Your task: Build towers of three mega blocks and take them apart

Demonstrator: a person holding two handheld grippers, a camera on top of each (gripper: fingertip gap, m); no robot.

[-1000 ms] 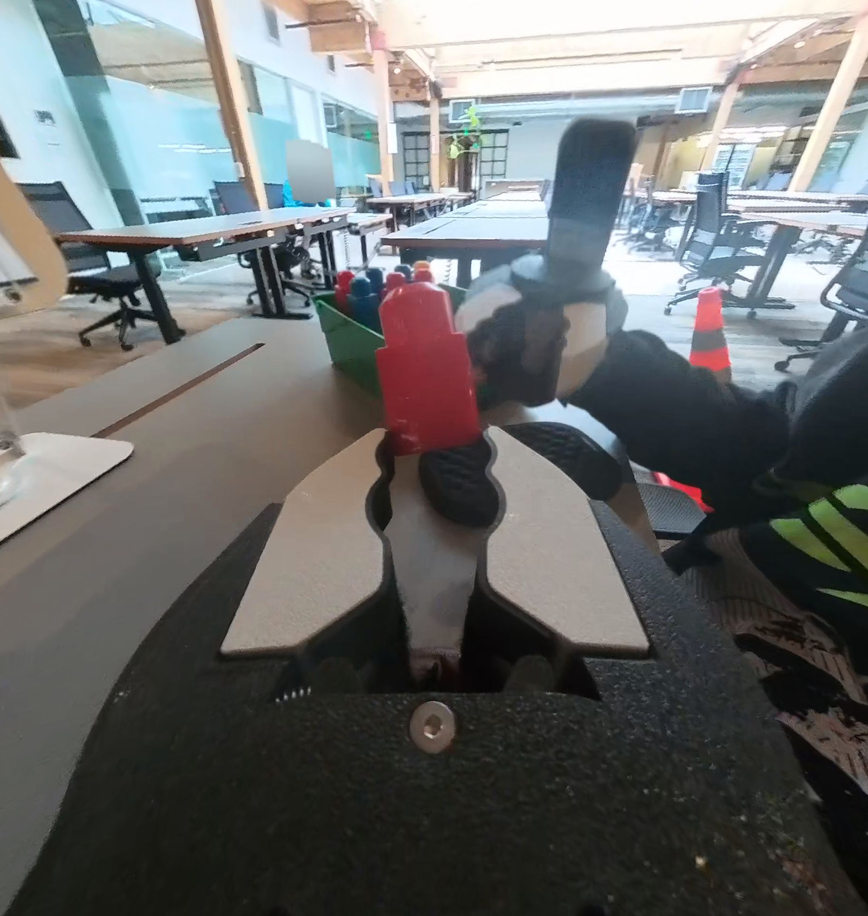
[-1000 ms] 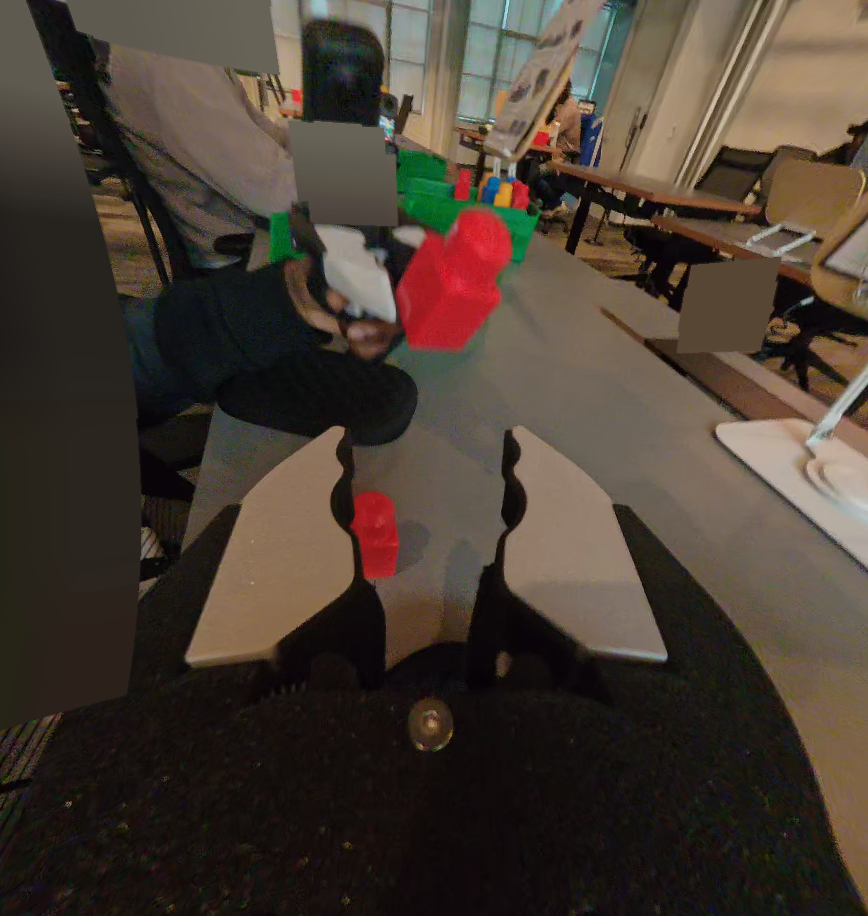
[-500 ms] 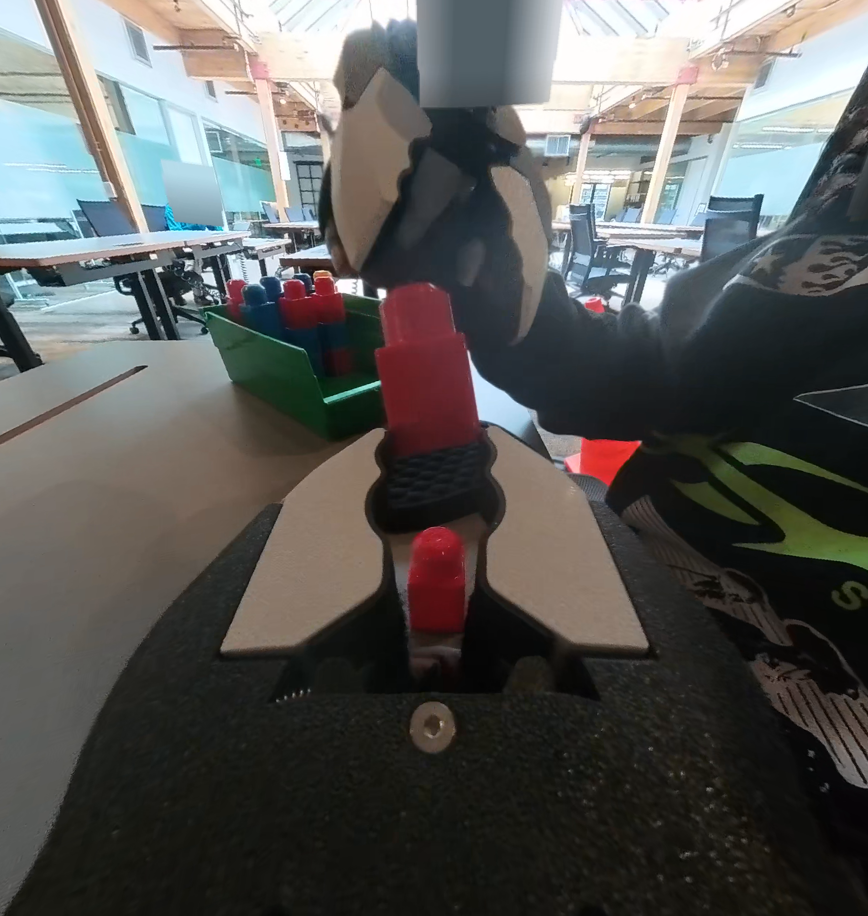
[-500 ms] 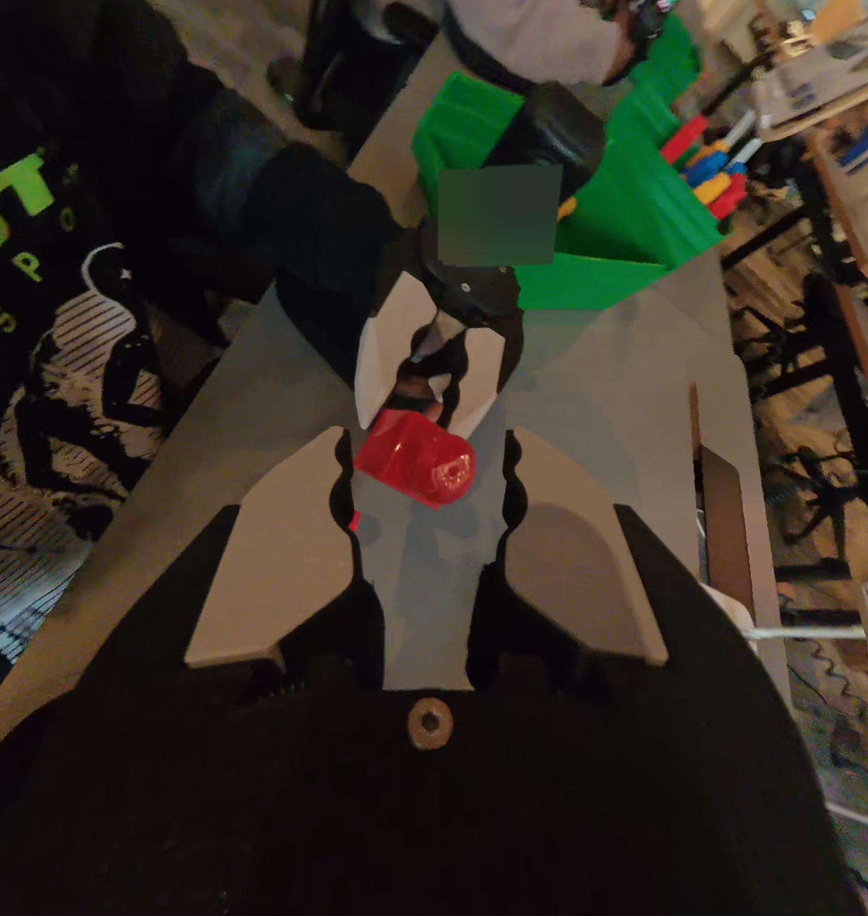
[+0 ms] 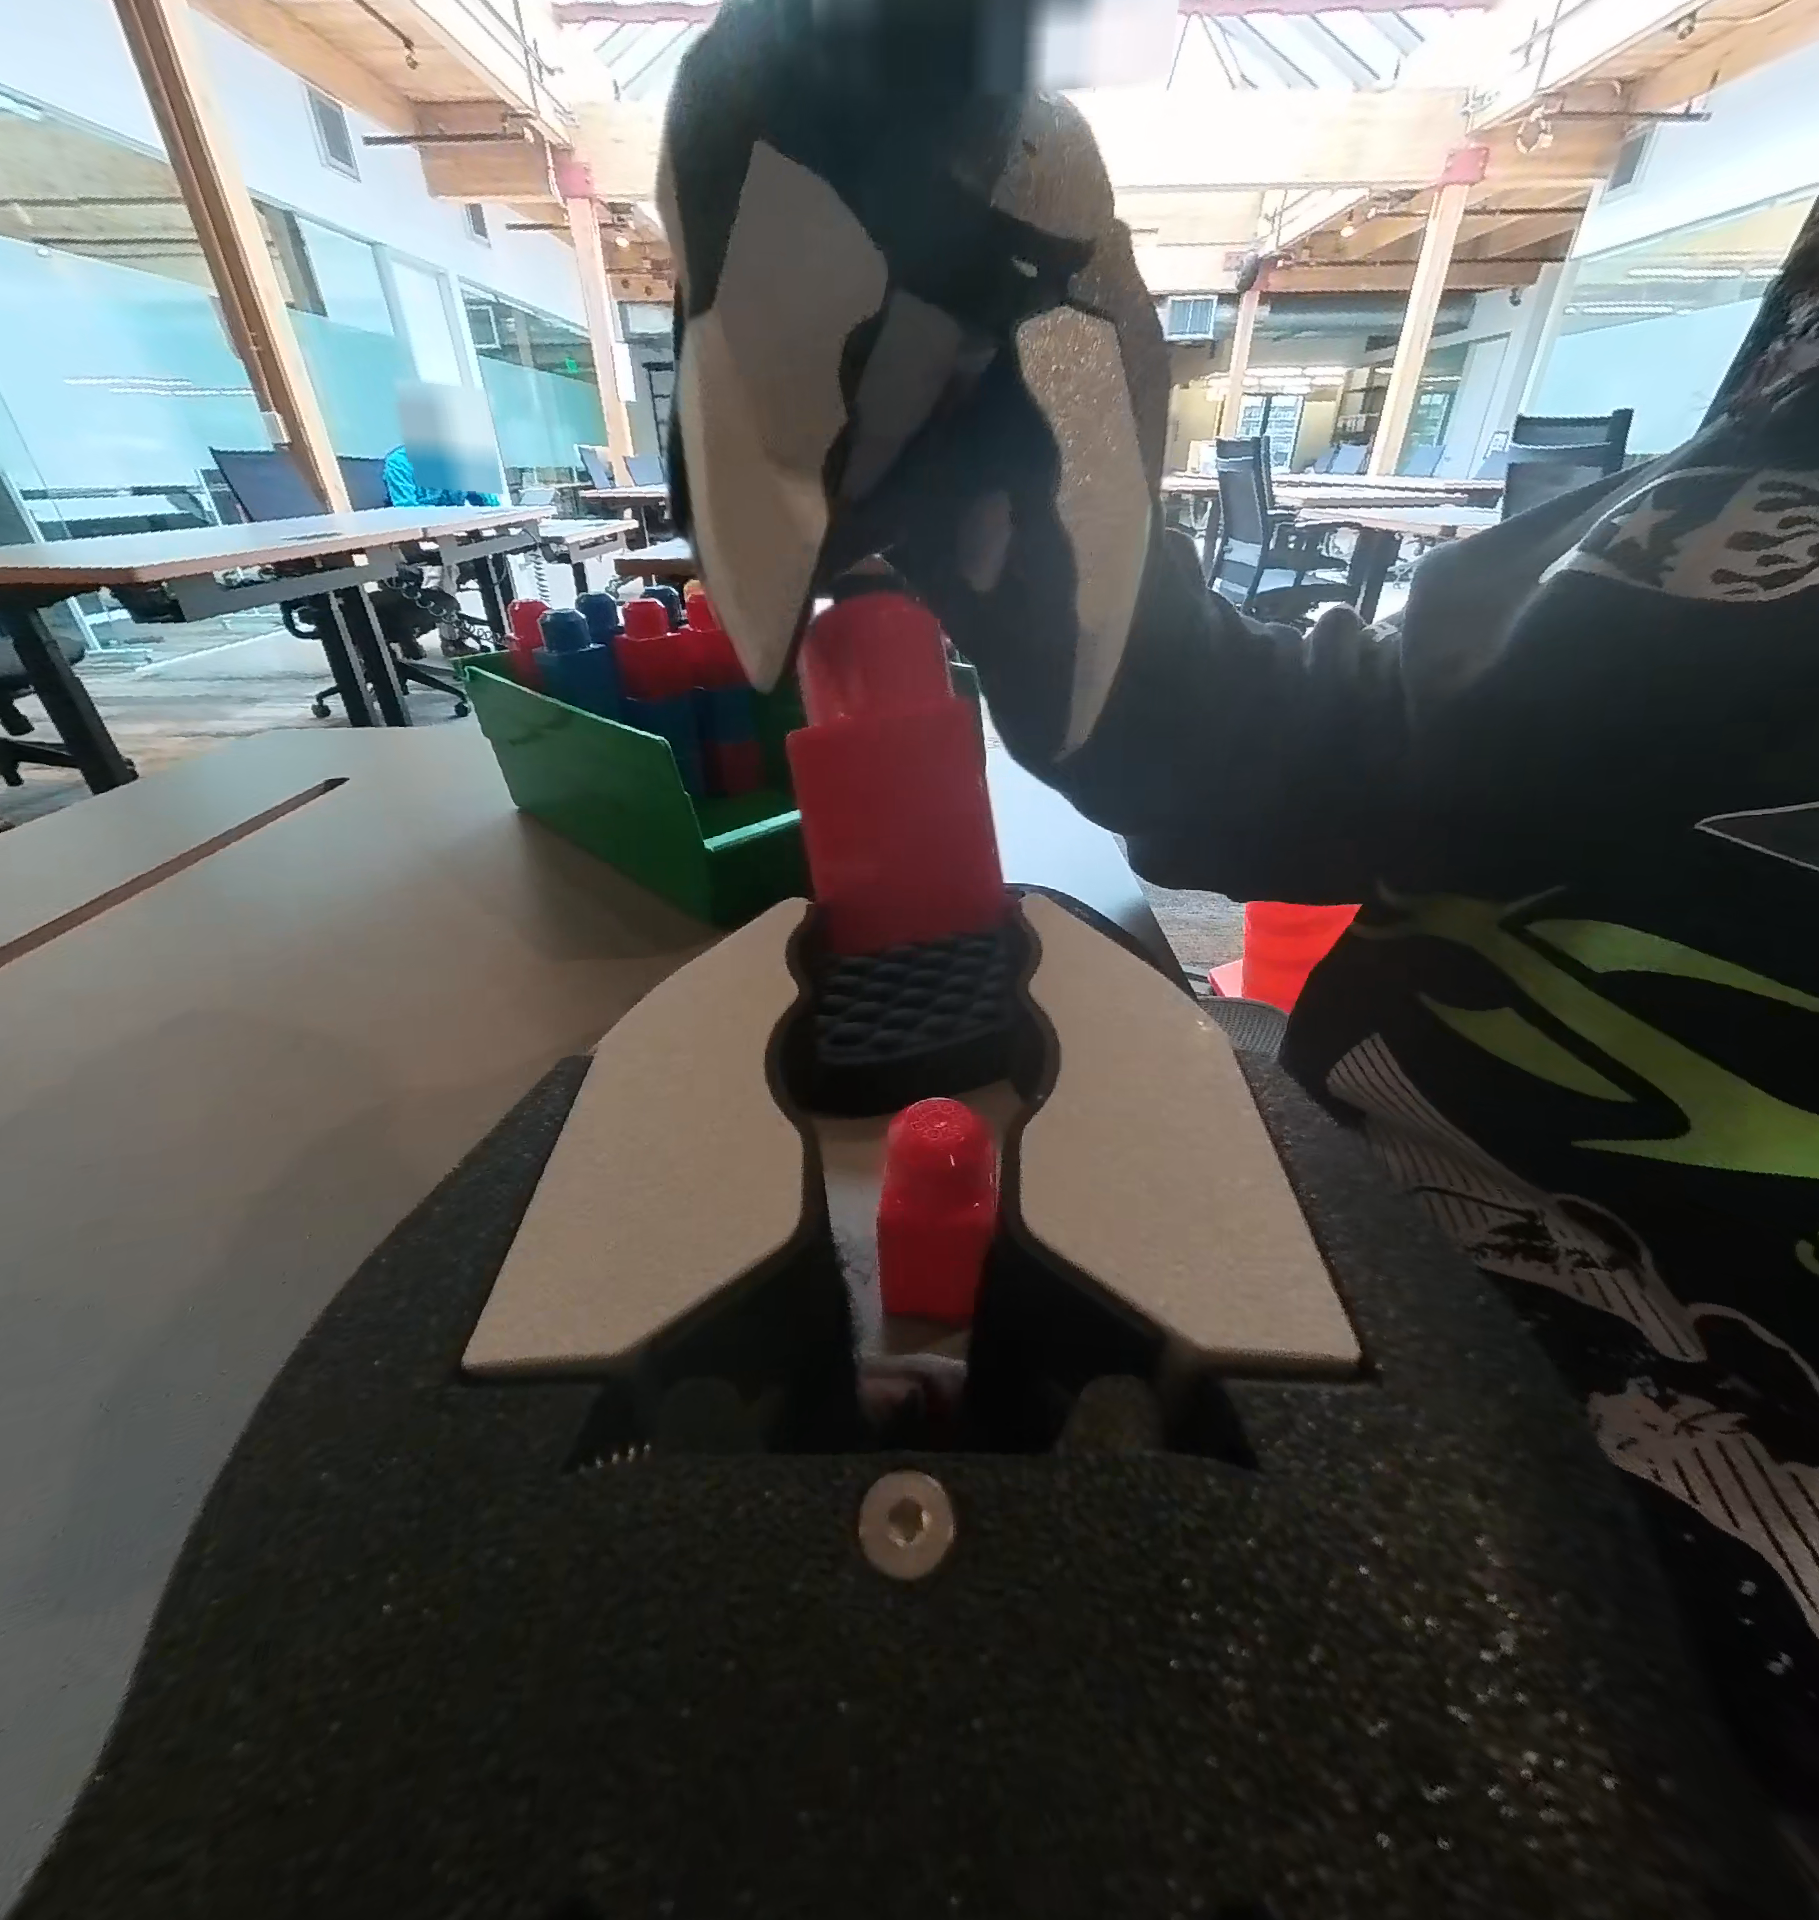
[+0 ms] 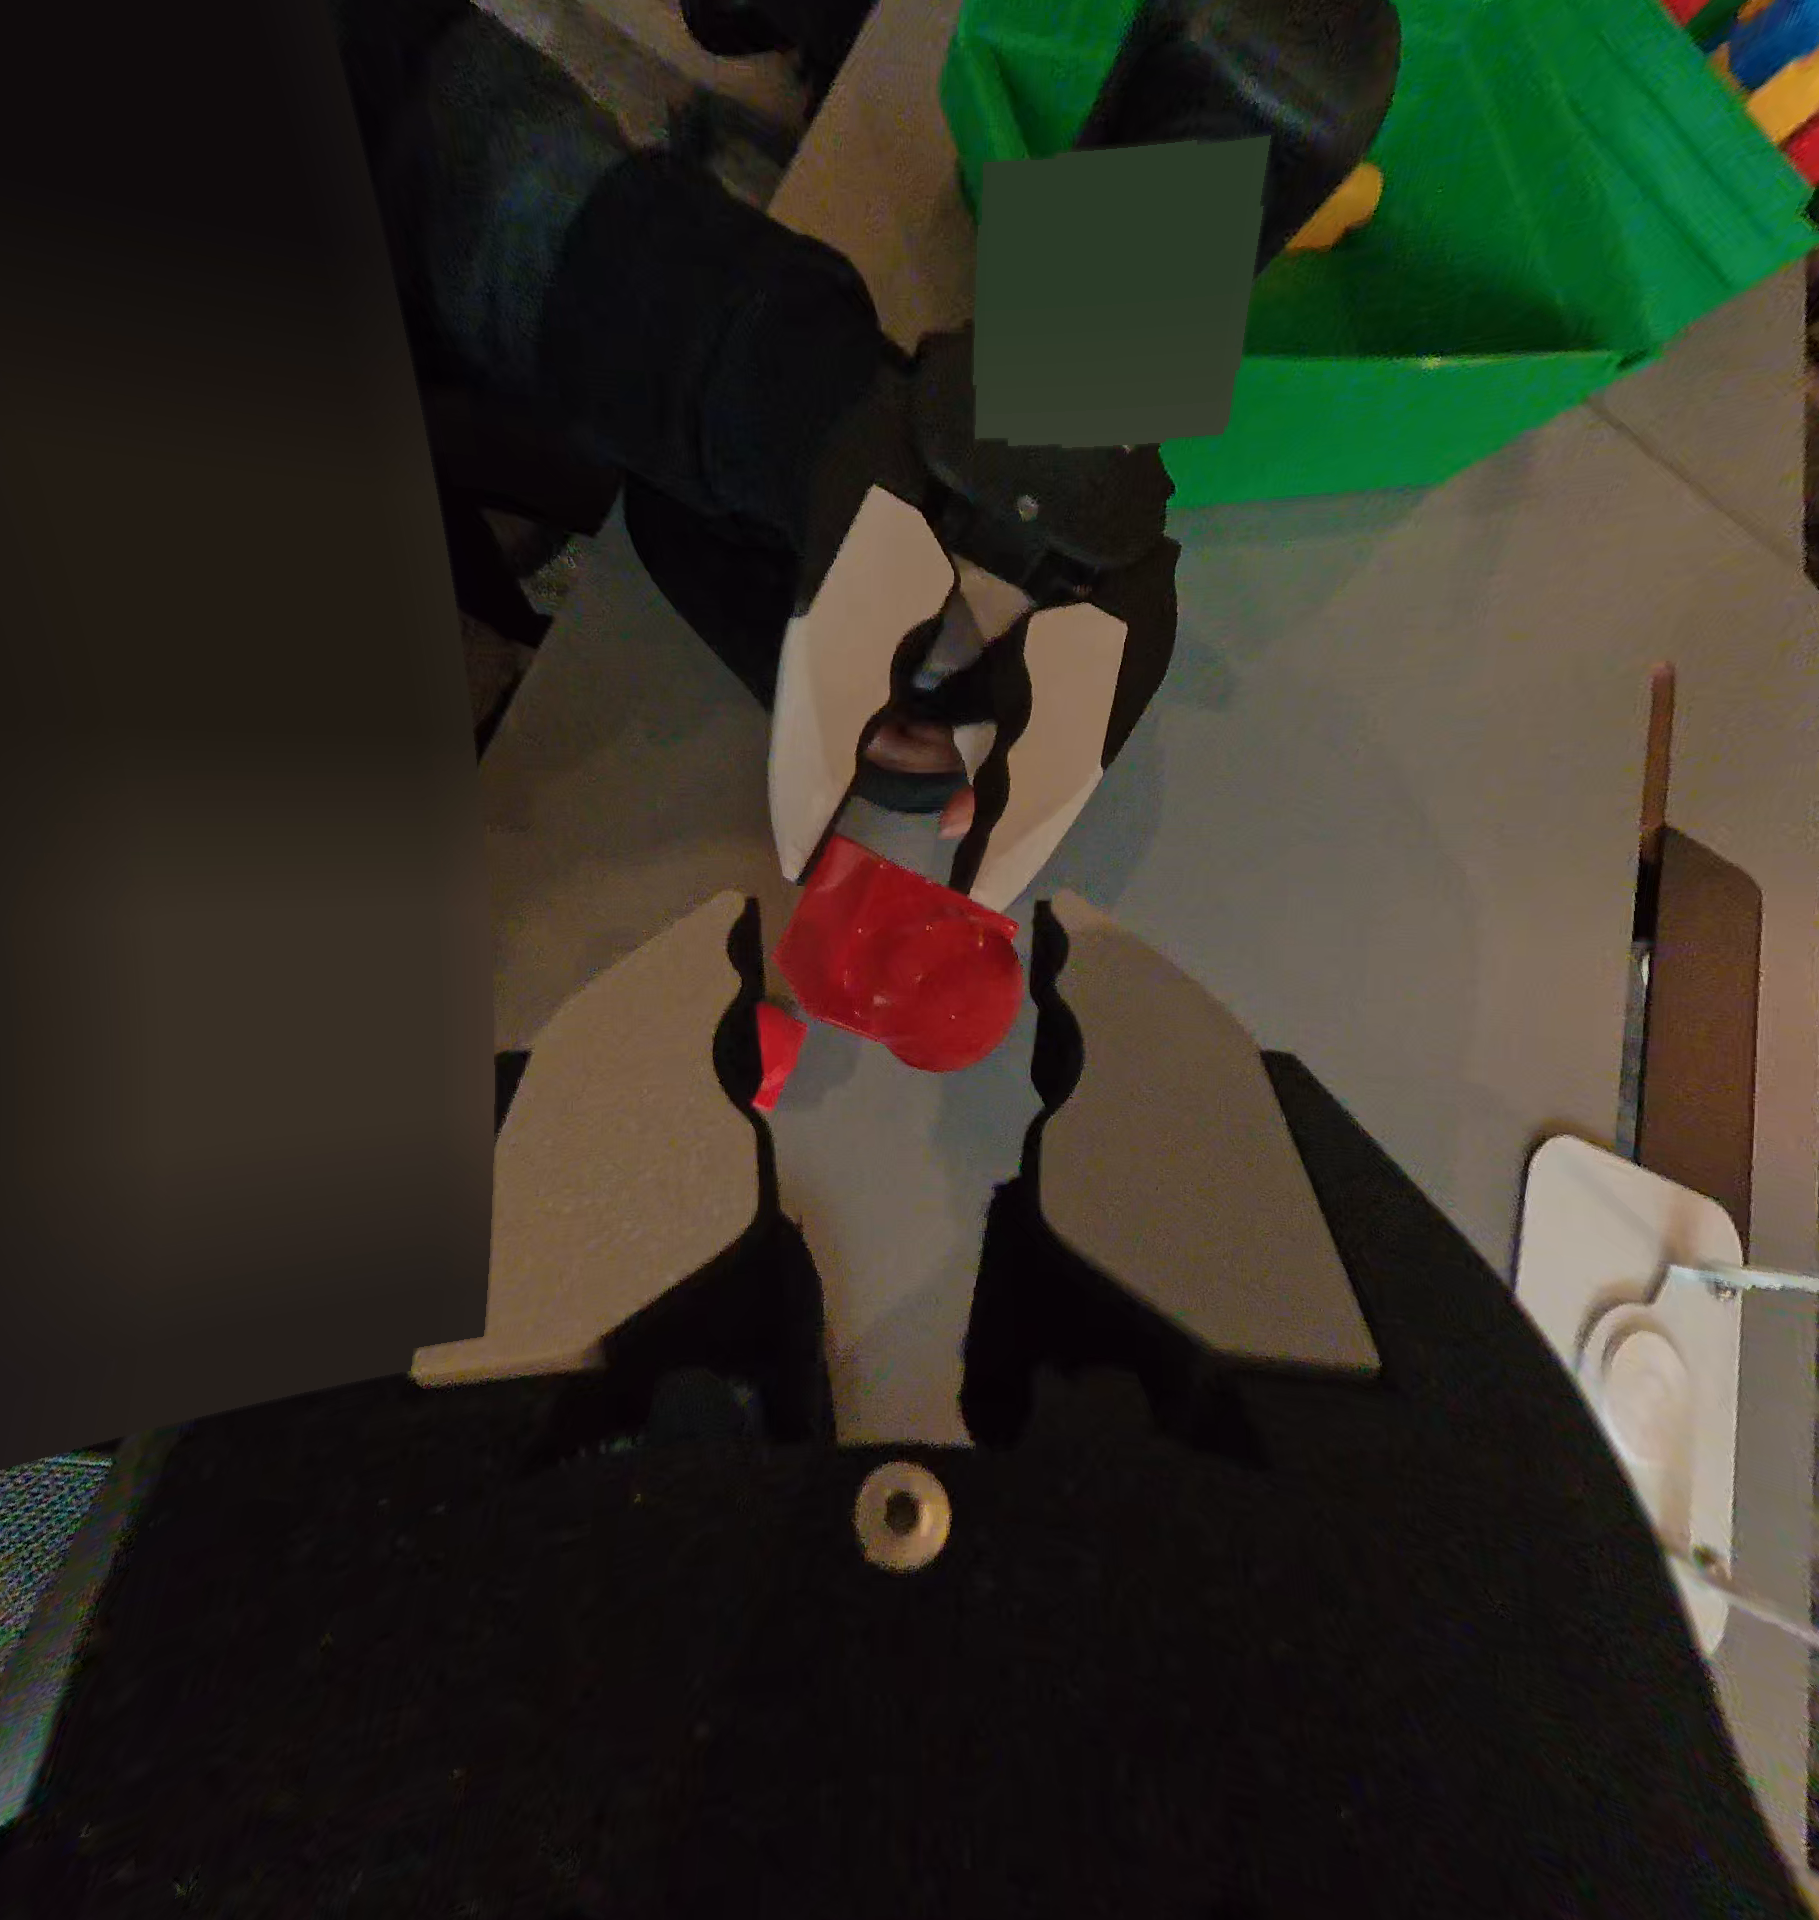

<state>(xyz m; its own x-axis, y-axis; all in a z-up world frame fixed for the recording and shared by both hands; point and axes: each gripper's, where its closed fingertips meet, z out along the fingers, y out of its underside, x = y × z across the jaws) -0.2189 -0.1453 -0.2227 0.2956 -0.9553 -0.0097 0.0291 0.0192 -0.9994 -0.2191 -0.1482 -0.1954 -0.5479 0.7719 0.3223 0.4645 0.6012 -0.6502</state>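
The left claw (image 5: 910,935) is clamped on the base of a red block stack (image 5: 889,790), holding it upright above the grey worktop (image 5: 261,987). From where the stack shows, it looks like two red pieces pushed together, the narrower stud end on top.

The right claw (image 6: 894,997) comes down from above with its fingers spread wide, one on either side of the stack's top; seen from the left wrist, its pale fingers (image 5: 770,457) straddle the upper stud without visibly pinching it. I cannot tell whether they touch the plastic.

A single small red block (image 5: 936,1216) stands on the worktop beneath the held stack, just below the left claw. In the right wrist view only a sliver of it peeks out beside the right claw's left finger.

Farther back on the worktop sits a green bin (image 5: 614,800) holding red and blue blocks (image 5: 624,665) standing on end. A white stand base (image 6: 1622,1382) lies near the worktop's edge on the right claw's side.
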